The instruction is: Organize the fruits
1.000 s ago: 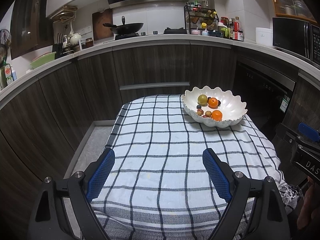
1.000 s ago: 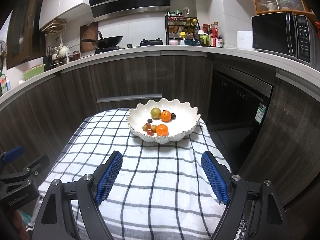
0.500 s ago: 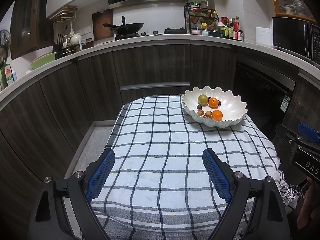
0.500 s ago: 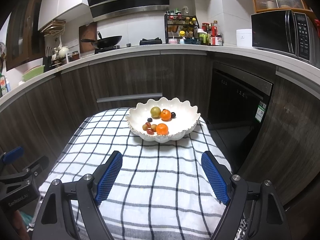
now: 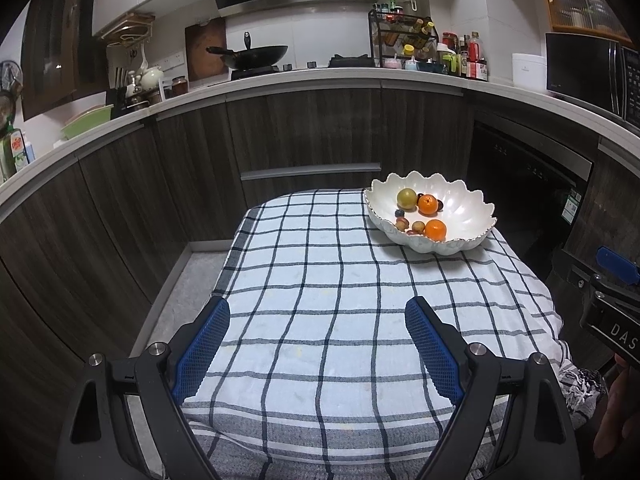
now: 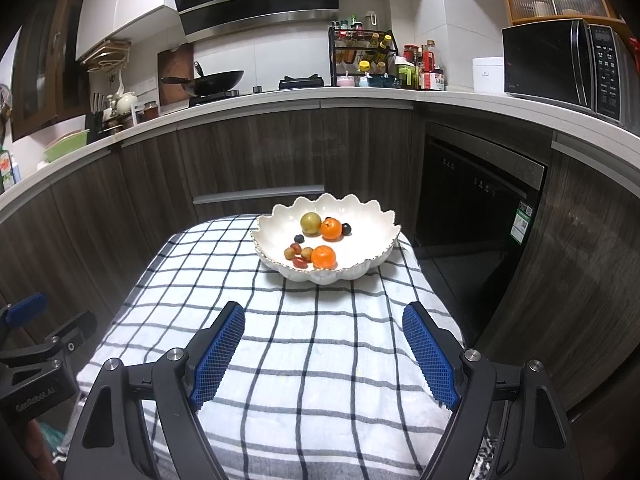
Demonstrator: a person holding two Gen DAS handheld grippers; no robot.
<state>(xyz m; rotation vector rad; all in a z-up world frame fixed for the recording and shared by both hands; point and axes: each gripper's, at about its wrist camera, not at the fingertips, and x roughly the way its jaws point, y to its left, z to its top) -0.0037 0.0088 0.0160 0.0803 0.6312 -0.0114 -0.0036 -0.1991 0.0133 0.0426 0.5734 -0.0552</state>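
All the fruit [image 6: 316, 238] lies in the white bowl [image 6: 376, 236]; my left hand-held gripper [image 5: 318, 336] and right hand-held gripper [image 6: 324, 340] hang spread wide and empty over the checked cloth [image 6: 320, 340]. Sorted already, or awaiting sorting.

Little differs from one second ago. In the right wrist view, the white scalloped bowl [image 6: 362, 240] and the fruit inside it sit slightly higher and further left in the frame than before, and the microwave [image 6: 560, 64] at upper right has shifted the same way; this indicates a small movement of the right gripper [image 6: 323, 354], whose fingers remain spread wide with nothing between them. In the left wrist view, the checked cloth [image 5: 320, 320] and the bowl [image 5: 460, 216] occupy the same positions as before, so no movement of the left gripper [image 5: 318, 346] is detectable.
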